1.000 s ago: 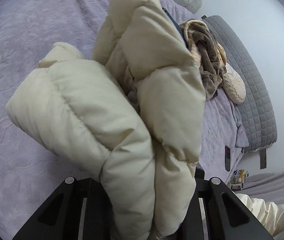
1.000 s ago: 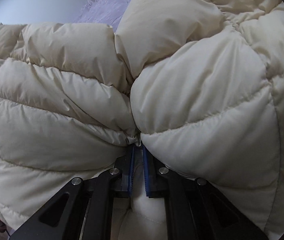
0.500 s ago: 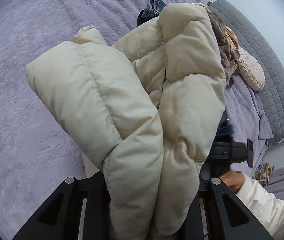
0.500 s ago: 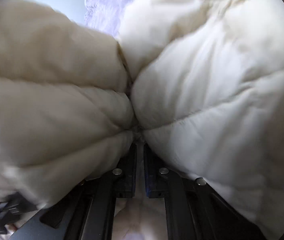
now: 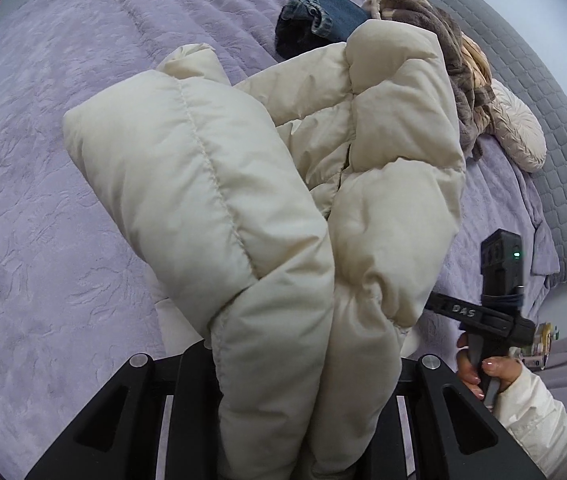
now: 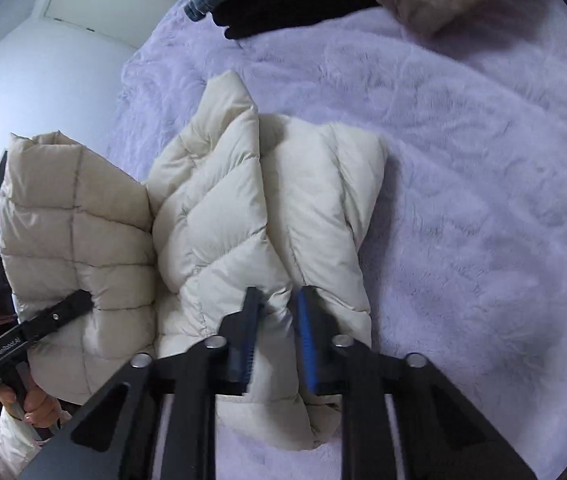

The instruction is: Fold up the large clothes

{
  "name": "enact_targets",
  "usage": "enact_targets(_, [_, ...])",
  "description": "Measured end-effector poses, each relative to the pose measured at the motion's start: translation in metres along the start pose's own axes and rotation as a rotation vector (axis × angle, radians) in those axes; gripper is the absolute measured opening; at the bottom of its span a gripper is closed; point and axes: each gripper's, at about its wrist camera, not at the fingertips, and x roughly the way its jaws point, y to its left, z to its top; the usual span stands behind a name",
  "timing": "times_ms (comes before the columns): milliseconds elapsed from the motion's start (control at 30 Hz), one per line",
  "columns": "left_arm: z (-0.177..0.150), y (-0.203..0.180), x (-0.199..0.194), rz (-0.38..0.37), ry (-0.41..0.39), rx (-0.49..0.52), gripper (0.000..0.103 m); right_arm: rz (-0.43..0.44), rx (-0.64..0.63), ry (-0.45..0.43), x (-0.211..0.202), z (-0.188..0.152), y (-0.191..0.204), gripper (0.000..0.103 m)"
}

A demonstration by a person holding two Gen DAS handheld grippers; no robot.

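A cream puffer jacket (image 5: 283, 200) is bunched between the two grippers above a lilac bedspread (image 5: 43, 200). My left gripper (image 5: 303, 420) is shut on a thick fold of the jacket, which hides its fingertips. In the right wrist view the jacket (image 6: 243, 220) lies partly folded on the bedspread (image 6: 483, 200). My right gripper (image 6: 277, 300) has its blue-padded jaws apart, with the jacket's edge lying loosely between them. The left gripper's finger (image 6: 63, 312) shows at the left, pressed against the raised part of the jacket. The right gripper's body (image 5: 495, 304) shows at the right in the left wrist view.
A pile of clothes sits at the far side of the bed: jeans (image 5: 323, 20), a brown fleece (image 5: 443, 48) and a black garment (image 6: 291, 0). A cream pillow (image 5: 519, 132) and a grey quilted headboard (image 5: 555, 120) lie to the right.
My right gripper has opened and let go of the jacket, which dropped onto the bedspread. The left gripper still holds its fold and has lowered it toward the bed.
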Motion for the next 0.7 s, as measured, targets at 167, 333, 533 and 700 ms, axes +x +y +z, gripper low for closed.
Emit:
enact_targets(167, [0.012, -0.045, 0.016, -0.082, 0.028, 0.101, 0.059, 0.106, 0.074, 0.024, 0.039, -0.015, -0.031, 0.012])
enact_targets(333, [0.021, -0.076, 0.041, -0.317, 0.037, 0.119, 0.082, 0.148, 0.07, 0.037, 0.043, -0.015, -0.046, 0.008])
enact_targets(533, [0.014, -0.092, 0.069, -0.393, 0.038, 0.142, 0.082, 0.193, 0.097, 0.036, 0.039, -0.013, -0.068, 0.008])
enact_targets(700, [0.016, -0.095, 0.074, -0.373, 0.038, 0.149, 0.082, 0.223, 0.162, 0.019, 0.008, -0.015, -0.089, 0.013])
